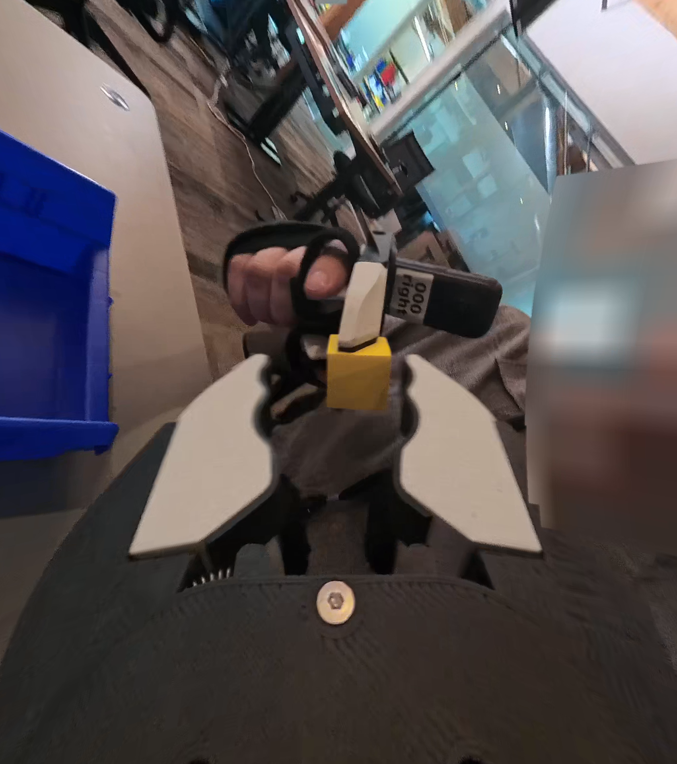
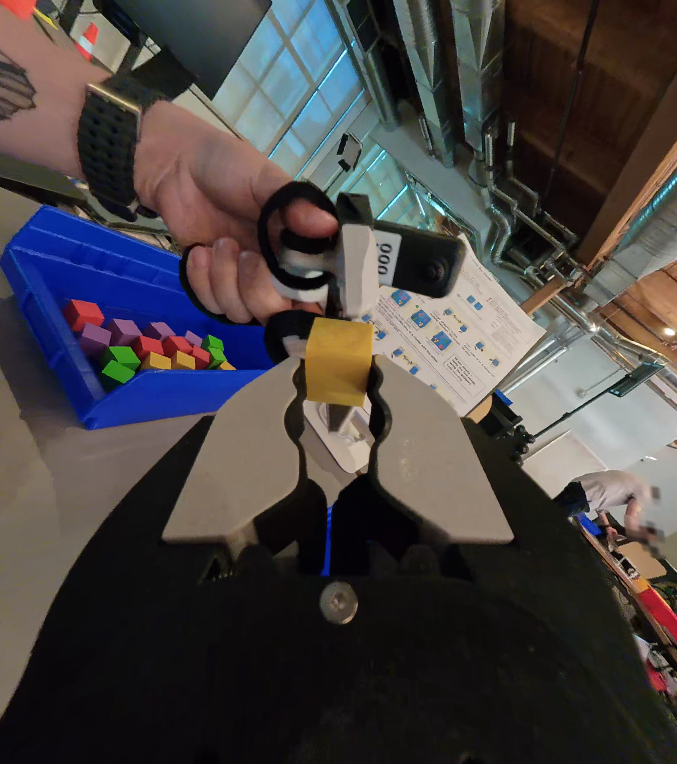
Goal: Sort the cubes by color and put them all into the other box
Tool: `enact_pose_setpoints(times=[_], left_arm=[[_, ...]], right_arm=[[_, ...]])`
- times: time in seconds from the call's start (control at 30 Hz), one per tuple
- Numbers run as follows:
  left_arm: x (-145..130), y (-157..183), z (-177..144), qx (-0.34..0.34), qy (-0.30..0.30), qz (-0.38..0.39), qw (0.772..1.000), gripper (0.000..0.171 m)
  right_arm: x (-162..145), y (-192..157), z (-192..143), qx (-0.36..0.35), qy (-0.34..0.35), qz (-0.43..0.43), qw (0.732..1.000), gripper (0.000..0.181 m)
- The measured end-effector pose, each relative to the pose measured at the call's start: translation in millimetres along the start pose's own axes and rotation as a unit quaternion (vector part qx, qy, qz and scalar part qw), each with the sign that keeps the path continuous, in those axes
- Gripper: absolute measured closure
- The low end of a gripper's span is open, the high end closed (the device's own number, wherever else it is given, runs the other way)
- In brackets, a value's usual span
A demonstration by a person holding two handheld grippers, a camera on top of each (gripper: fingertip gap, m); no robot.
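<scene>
**Yellow cube pinched by right claw, left claw spread around it**

Right claw [image 2: 337,374]: fingers closed on the yellow cube [image 2: 339,364], gripping its two sides at the tips. Left claw [image 1: 334,382]: fingers apart, nothing held; the same cube sits just ahead between its tips, nearer the right one, contact unclear. Blue bin [image 2: 51,264] on the worktop [image 2: 6,454], left of the right claw, holds coloured cubes [image 2: 146,347]. Printed sheet [image 2: 452,343] beyond the cube.

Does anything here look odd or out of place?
Nothing looks spilled or broken. One yellow cube is up in the air, pinched by the right gripper, while other cubes lie in the blue bin.
</scene>
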State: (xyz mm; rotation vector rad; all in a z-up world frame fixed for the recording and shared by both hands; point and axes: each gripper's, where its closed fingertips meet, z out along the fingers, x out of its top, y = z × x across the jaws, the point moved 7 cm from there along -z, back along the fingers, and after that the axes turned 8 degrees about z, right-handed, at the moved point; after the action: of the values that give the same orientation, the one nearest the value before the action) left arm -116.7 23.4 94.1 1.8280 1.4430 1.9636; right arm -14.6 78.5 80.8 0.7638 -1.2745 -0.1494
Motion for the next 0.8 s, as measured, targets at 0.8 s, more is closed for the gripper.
enact_pose_setpoints(times=[0.8], left_arm=[[-103, 132, -155, 0.631, 0.244, 0.255, 0.691, 0.113]], right_arm=[[-287, 144, 79, 0.046, -0.694, 0.234, 0.679, 0.152]])
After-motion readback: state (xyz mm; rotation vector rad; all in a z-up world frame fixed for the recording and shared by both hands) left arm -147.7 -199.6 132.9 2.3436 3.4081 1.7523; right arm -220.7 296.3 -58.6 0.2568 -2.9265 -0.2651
